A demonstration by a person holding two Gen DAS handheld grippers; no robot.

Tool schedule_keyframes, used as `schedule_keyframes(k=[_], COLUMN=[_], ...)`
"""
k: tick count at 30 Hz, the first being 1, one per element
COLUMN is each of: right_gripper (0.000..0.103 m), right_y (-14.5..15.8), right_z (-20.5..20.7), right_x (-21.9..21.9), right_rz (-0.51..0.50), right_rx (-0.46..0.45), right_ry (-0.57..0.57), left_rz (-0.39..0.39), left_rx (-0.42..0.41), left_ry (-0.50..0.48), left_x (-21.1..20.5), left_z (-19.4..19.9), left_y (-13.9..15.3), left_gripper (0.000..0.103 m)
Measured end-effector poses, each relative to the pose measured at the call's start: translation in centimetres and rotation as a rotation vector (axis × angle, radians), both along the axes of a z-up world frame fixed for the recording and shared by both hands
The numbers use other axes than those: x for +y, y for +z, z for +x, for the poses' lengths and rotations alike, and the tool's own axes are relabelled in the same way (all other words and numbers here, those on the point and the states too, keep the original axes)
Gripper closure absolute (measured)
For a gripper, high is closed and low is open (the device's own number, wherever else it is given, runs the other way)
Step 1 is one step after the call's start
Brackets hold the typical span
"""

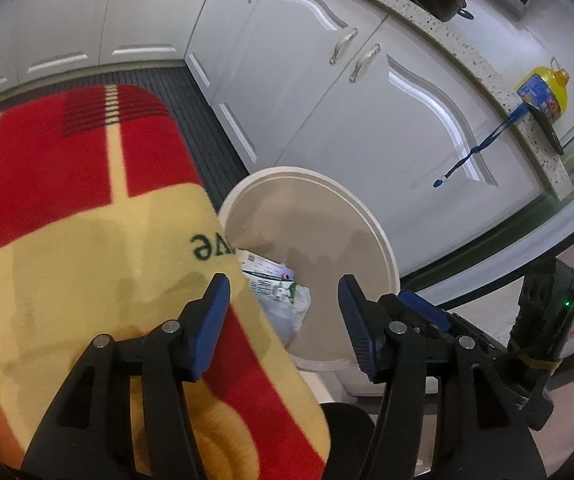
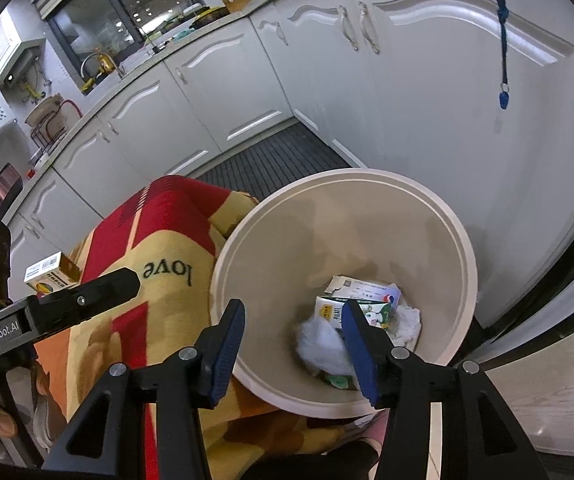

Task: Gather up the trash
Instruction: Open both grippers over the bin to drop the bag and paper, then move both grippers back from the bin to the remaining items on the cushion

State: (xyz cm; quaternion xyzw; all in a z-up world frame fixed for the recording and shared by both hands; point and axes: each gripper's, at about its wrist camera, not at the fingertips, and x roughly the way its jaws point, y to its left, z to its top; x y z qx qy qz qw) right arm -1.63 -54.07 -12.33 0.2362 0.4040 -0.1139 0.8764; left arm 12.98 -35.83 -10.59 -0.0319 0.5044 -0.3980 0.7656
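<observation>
Small yellow box [image 2: 51, 272] far left on red-yellow blanket [image 2: 127, 240]. Left gripper [image 1: 283, 320] released, empty. Right gripper [image 2: 293, 340] released, empty, over beige bin [image 2: 463, 248]. Cartons, crumpled tissue [image 2: 321, 344] at bin bottom.

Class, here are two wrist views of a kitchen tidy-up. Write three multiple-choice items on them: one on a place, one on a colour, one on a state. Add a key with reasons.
1. Where do the printed cartons lie?
A. inside the round beige plastic bin
B. on the counter
C. on the dark mat

2. The red-and-yellow blanket bears the word "love" in:
A. white
B. dark
C. blue

3. The right hand-held gripper is:
A. gripping a carton
B. open, empty
C. gripping the blanket

Key: A, cartons rest at the bin's bottom; B, dark letters on yellow; B, nothing sits between its blue pads.
</observation>
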Motion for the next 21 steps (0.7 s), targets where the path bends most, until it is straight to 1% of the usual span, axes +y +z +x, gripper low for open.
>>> schedule_keyframes(k=[7, 9, 11, 12, 17, 21], right_gripper=[0.054, 0.051, 0.047, 0.046, 0.046, 0.046], right_y=[0.8, 0.9, 1.0, 1.0, 1.2, 1.3], right_z=[0.7, 1.1, 1.4, 1.7, 3.2, 4.5], right_x=[2.0, 2.7, 3.5, 3.9, 6.9, 9.4], right_rz=[-0.003, 0.0, 0.001, 0.001, -0.005, -0.011], right_rx=[-0.012, -0.014, -0.016, -0.015, -0.014, -0.014], right_ry=[0.04, 0.054, 0.069, 0.078, 0.144, 0.198], left_rz=[0.011, 0.017, 0.021, 0.025, 0.037, 0.034], left_rx=[-0.066, -0.081, -0.091, -0.097, -0.114, -0.127], left_ry=[0.029, 0.041, 0.053, 0.06, 0.116, 0.185], left_x=[2.6, 3.6, 4.6, 5.2, 9.1, 13.6], left_z=[-0.6, -0.7, -0.7, -0.7, -0.2, 0.7], left_y=[0.9, 1.1, 1.2, 1.3, 1.6, 2.2], left_gripper=[0.048, 0.048, 0.048, 0.048, 0.048, 0.048])
